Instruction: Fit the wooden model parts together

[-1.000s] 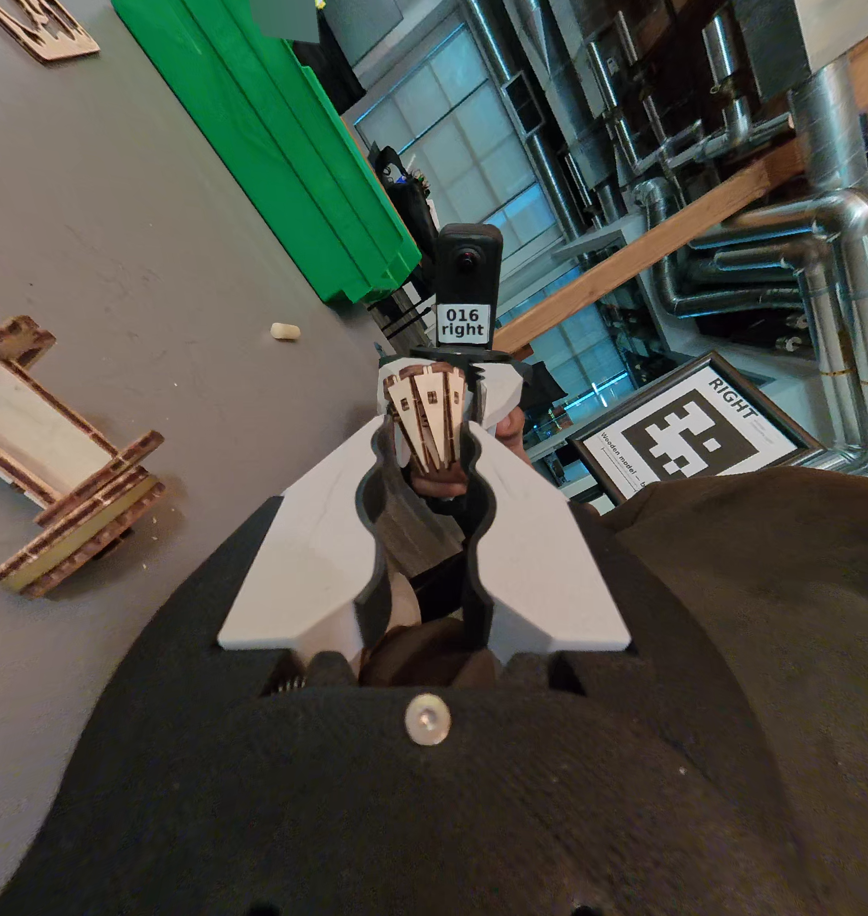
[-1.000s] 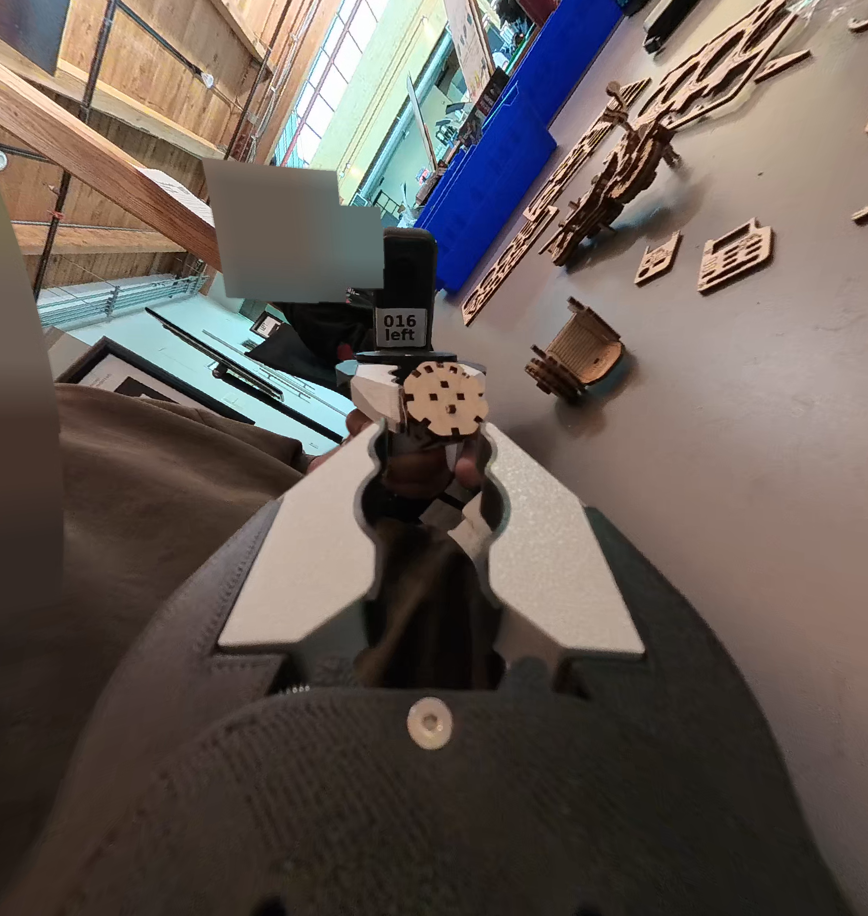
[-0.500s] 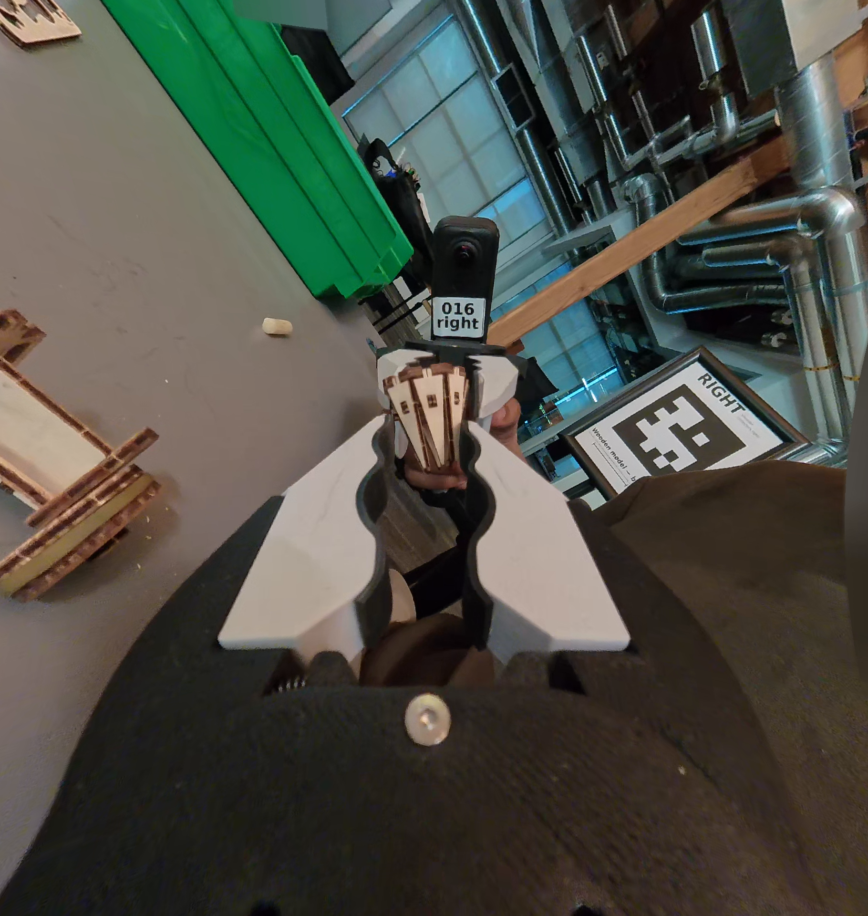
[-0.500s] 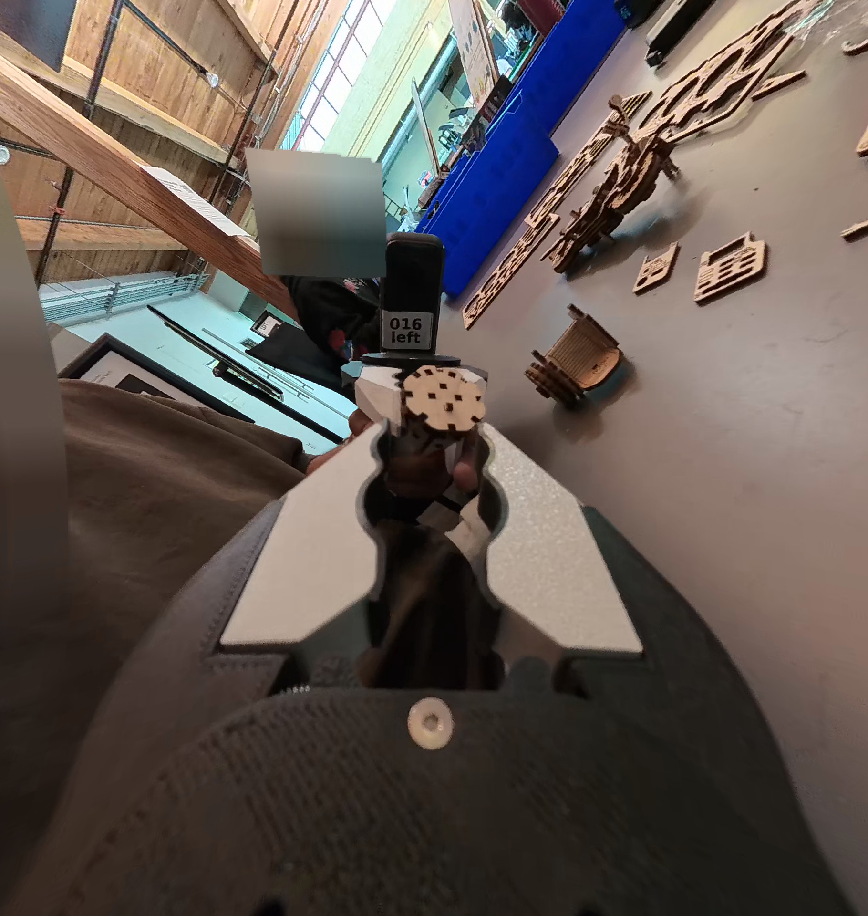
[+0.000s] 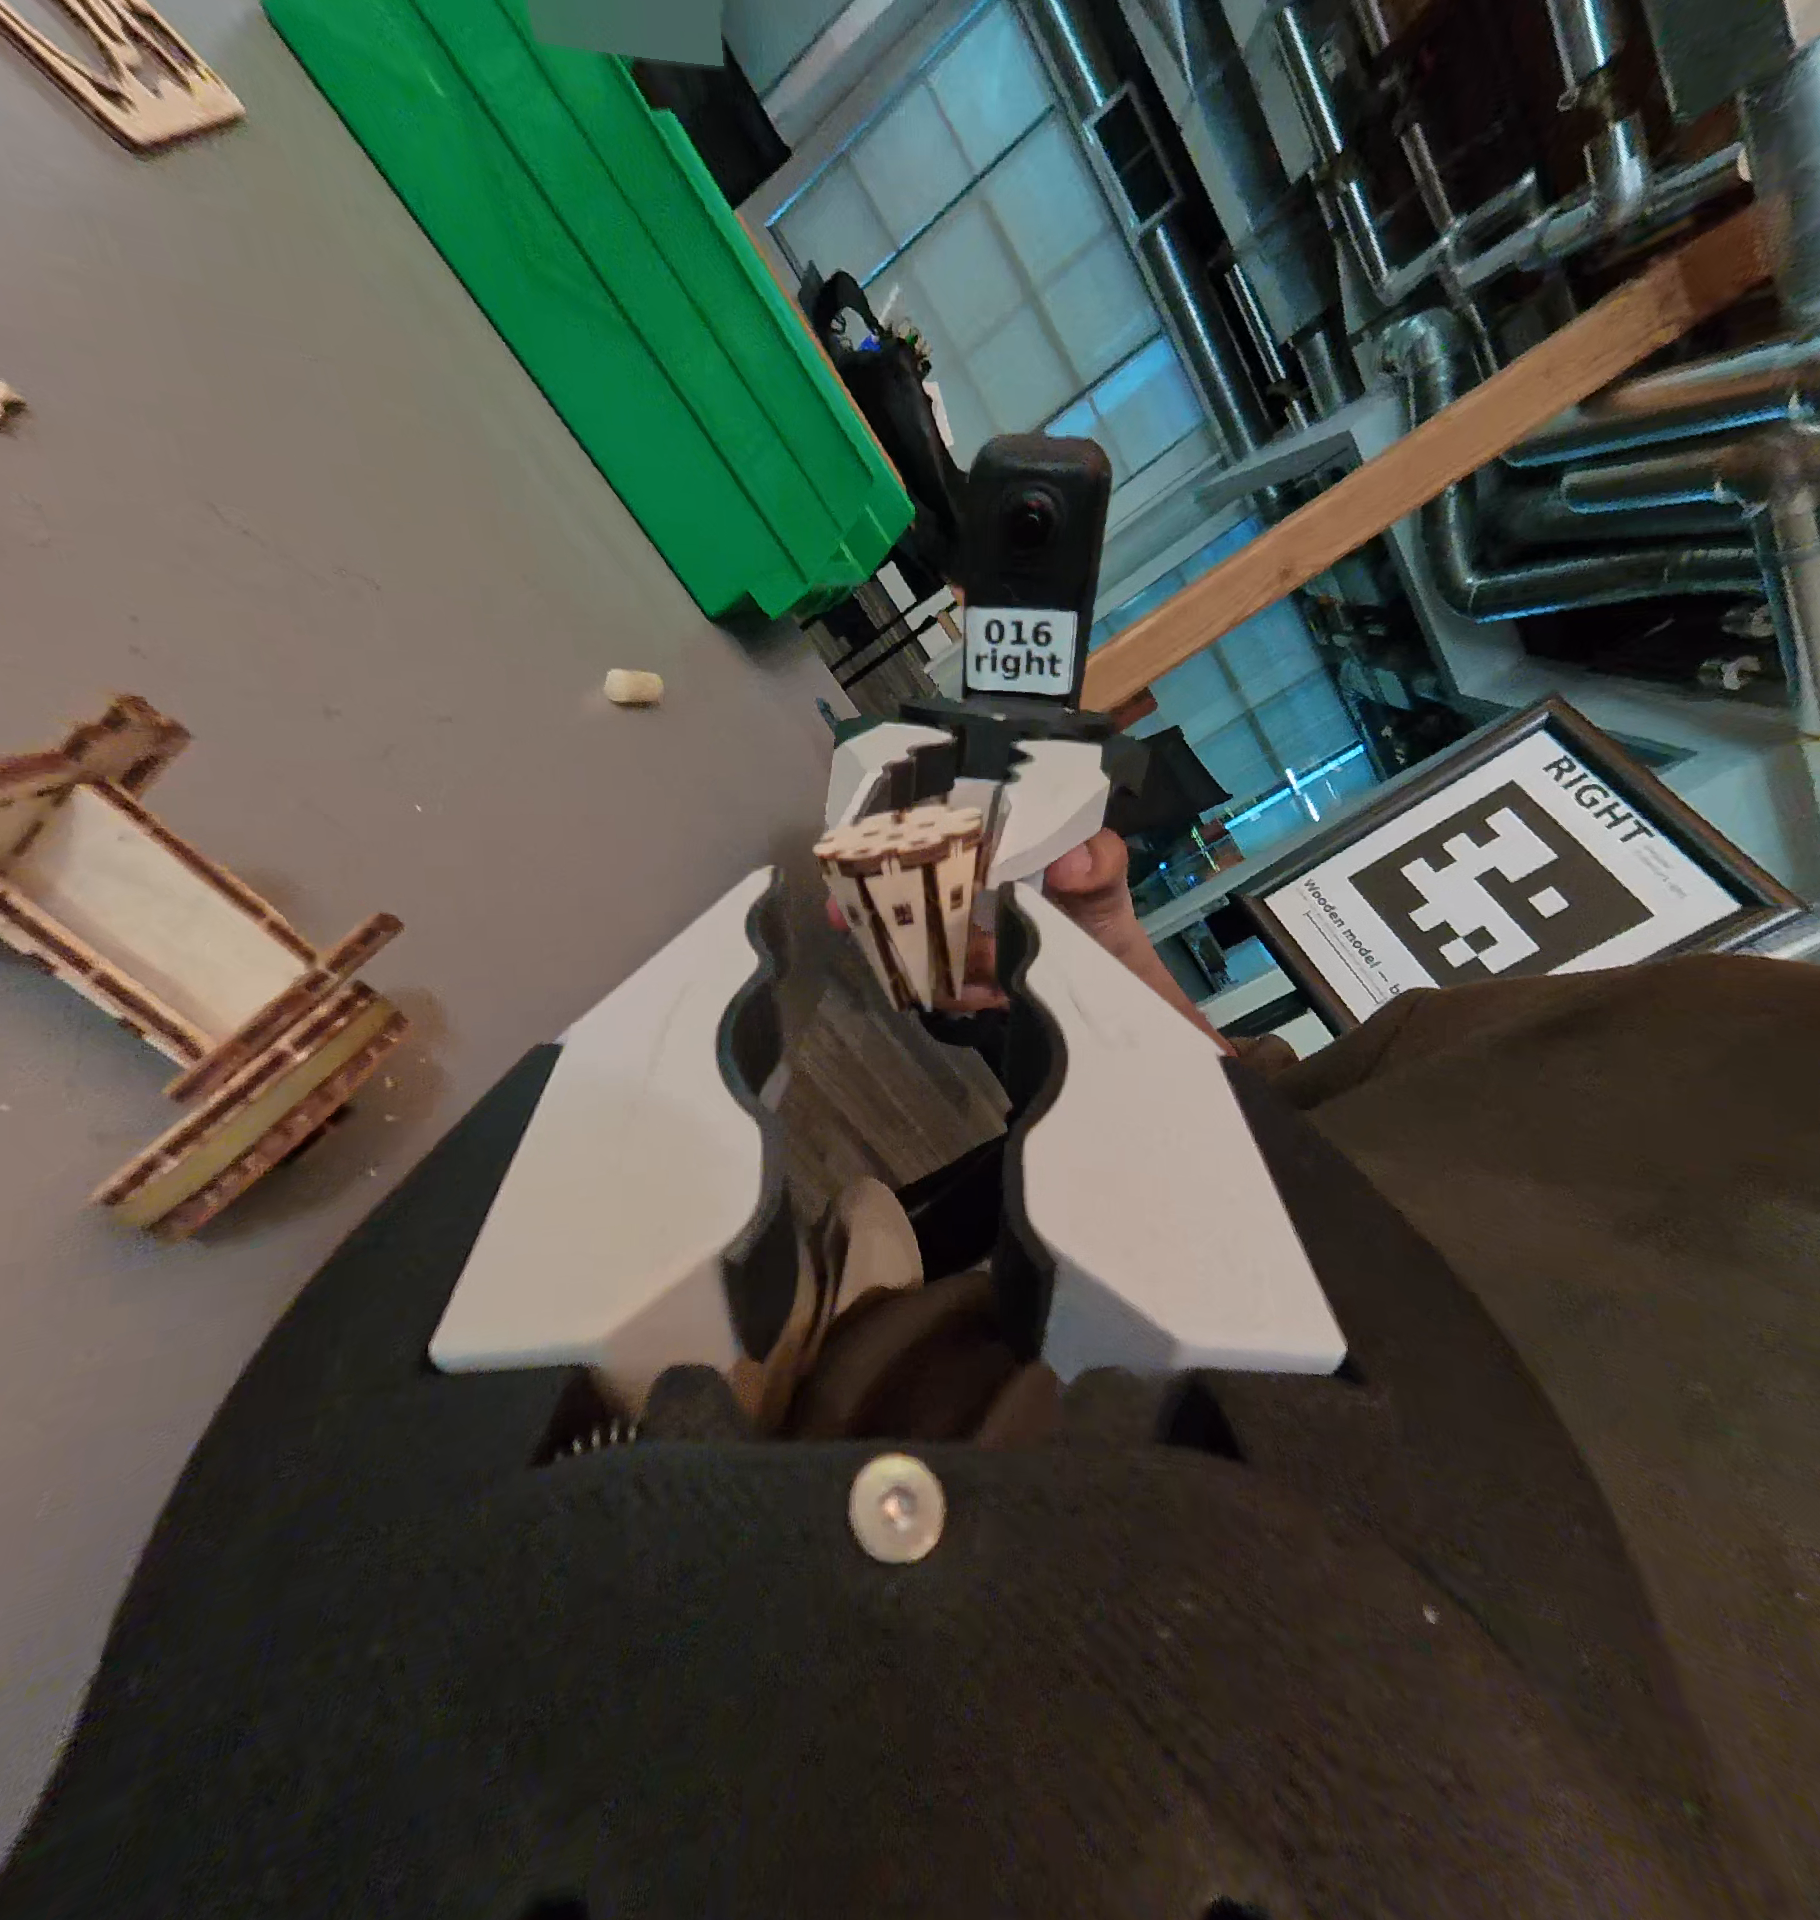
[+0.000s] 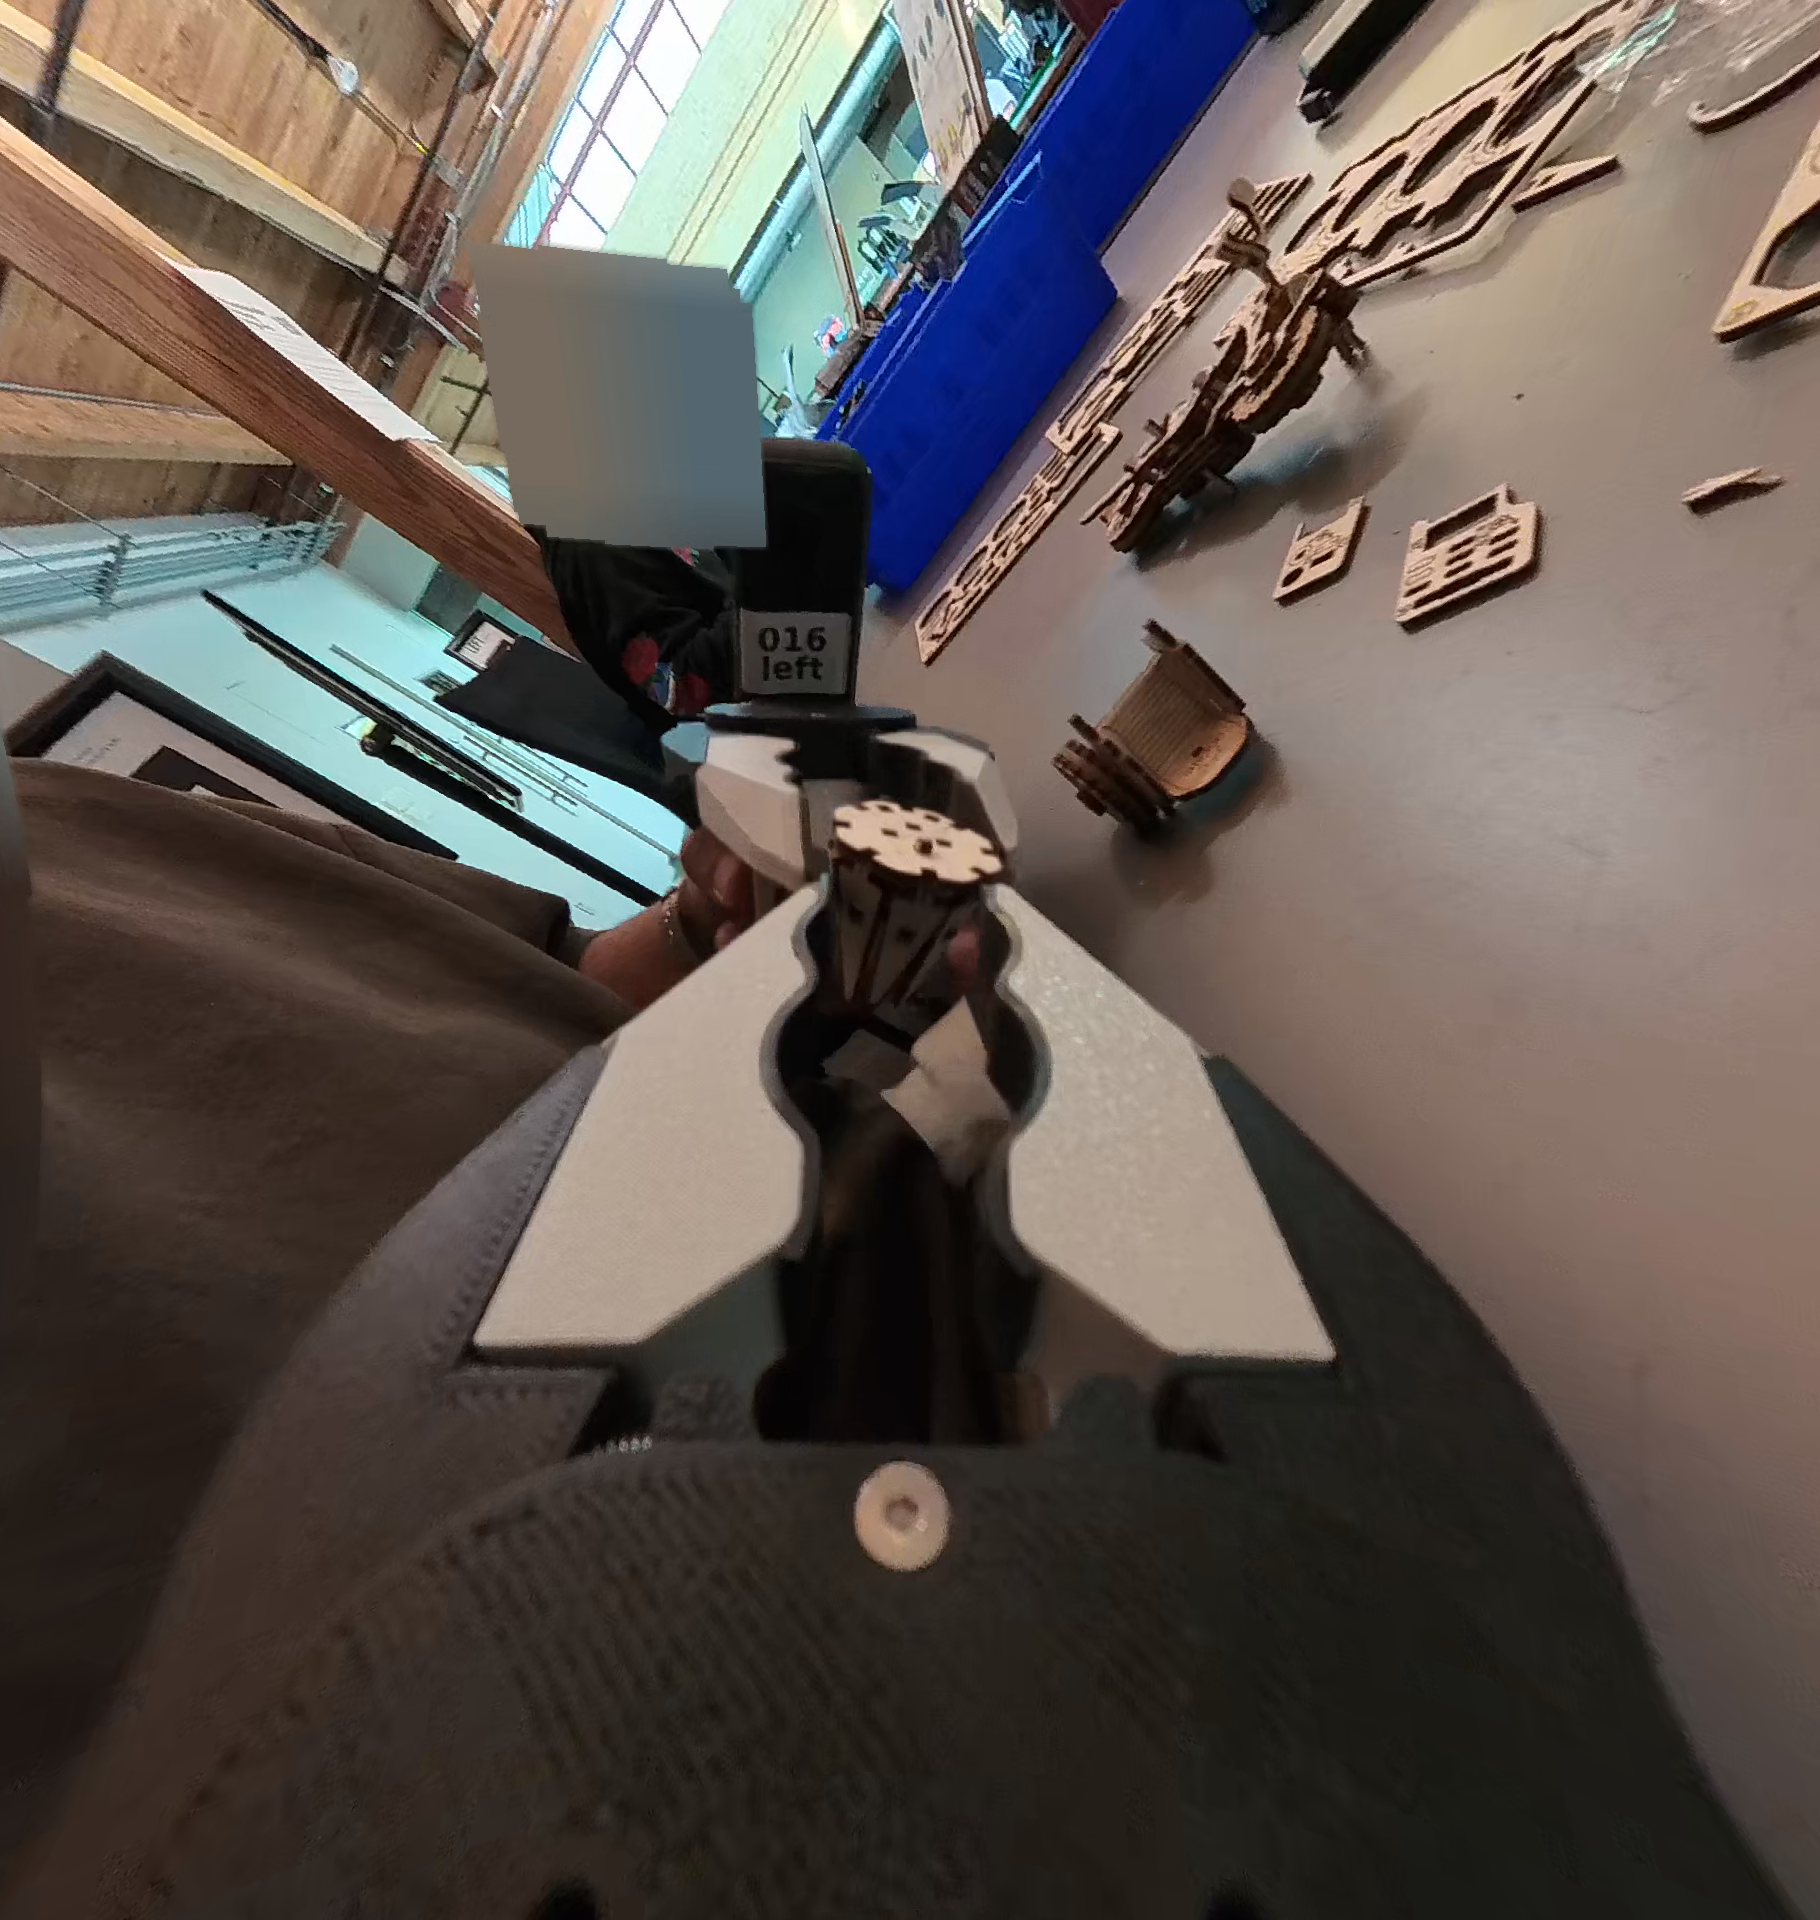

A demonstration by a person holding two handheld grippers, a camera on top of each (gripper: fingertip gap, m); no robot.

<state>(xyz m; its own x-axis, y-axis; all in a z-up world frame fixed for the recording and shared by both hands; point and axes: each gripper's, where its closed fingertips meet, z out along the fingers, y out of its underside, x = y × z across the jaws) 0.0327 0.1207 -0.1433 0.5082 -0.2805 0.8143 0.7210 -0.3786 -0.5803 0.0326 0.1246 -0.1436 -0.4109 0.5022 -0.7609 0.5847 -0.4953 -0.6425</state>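
Both grippers met mid-air. Right gripper (image 6: 906,925) pinched the tapered wooden cone (image 6: 906,904); left gripper (image 5: 885,935) spread beside it. Handover or regrip judged next.

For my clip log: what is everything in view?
cone-shaped wooden part: 1, pale, centre of both views
open wooden frame: 1, pale, on table
chair-like assembly: 1, brown, on table
skeletal wooden model: 1, brown, farther back
slotted panels: 2, brown, beside it
cut-out sheets: several, brown, far edge
green bin: 1, table edge
blue bin: 1, table edge
table: 1, grey
framed sign: 1, black-and-white, behind
left hand-held gripper: 1, white fingers
right hand-held gripper: 1, white fingers
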